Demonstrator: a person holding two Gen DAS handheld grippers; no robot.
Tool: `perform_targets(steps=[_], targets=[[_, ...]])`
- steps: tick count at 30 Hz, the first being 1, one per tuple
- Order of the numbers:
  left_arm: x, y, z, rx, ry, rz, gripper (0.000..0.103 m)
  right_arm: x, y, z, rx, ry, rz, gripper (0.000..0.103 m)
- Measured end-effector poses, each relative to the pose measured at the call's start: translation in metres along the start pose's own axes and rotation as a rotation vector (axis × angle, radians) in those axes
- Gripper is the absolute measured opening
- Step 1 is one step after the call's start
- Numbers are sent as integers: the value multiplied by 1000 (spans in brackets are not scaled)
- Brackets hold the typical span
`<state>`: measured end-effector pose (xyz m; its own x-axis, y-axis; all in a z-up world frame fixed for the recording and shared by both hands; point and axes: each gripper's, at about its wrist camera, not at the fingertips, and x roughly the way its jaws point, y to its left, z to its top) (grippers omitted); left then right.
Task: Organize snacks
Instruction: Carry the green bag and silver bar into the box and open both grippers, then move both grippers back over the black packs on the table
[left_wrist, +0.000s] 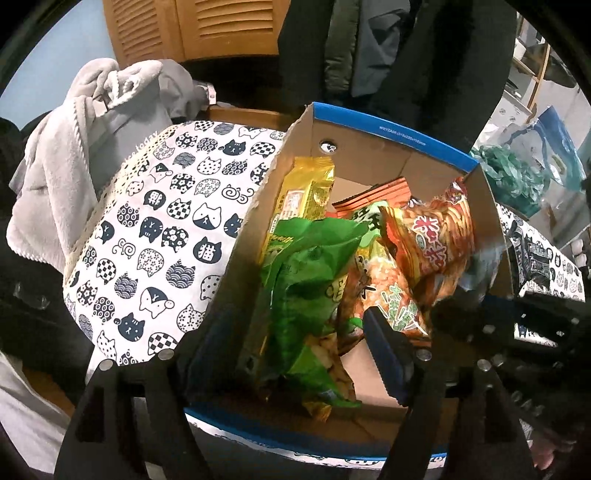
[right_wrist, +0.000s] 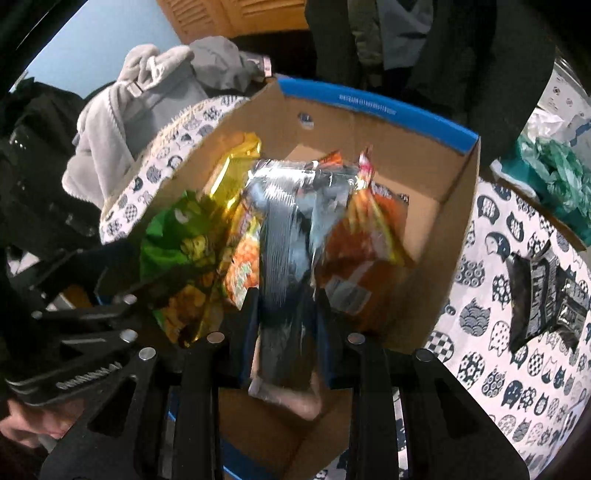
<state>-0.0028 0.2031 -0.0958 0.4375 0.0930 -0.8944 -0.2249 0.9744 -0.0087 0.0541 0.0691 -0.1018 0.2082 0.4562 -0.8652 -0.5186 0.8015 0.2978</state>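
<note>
A cardboard box (left_wrist: 369, 147) with a blue rim stands on the cat-print tablecloth (left_wrist: 155, 229). It holds a green snack bag (left_wrist: 306, 280), a yellow packet (left_wrist: 303, 192), an orange packet (left_wrist: 391, 291) and a red-orange bag (left_wrist: 432, 236). My left gripper (left_wrist: 299, 343) is open, one finger outside the box's left wall, the other (left_wrist: 388, 350) inside, with the green bag between them. My right gripper (right_wrist: 286, 325) is shut on a silver-black snack bag (right_wrist: 284, 236) held over the box (right_wrist: 424, 173), among the other bags.
Two dark snack packets (right_wrist: 543, 295) lie on the tablecloth right of the box. Grey clothes (left_wrist: 74, 140) are piled at the far left. Green plastic bags (right_wrist: 554, 177) sit at the far right. Dark coats hang behind the box.
</note>
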Motion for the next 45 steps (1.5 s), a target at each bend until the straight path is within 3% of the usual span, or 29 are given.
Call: perform_targets(steps=[5, 9, 18, 26, 45], targets=[[-1, 0, -2, -7, 2, 0, 77, 12, -2, -9, 0, 31, -14, 31], [-5, -2, -2, -4, -8, -5, 77, 5, -5, -9, 2, 15, -8, 53], [-22, -18, 3, 1, -47, -44, 77, -49, -20, -1, -14, -114, -63, 69], [-47, -55, 9, 57, -107, -92, 80, -105, -37, -9, -28, -229, -158, 74], [-74, -147, 3, 213, -123, -169, 86, -172, -94, -63, 31, -268, -246, 77]])
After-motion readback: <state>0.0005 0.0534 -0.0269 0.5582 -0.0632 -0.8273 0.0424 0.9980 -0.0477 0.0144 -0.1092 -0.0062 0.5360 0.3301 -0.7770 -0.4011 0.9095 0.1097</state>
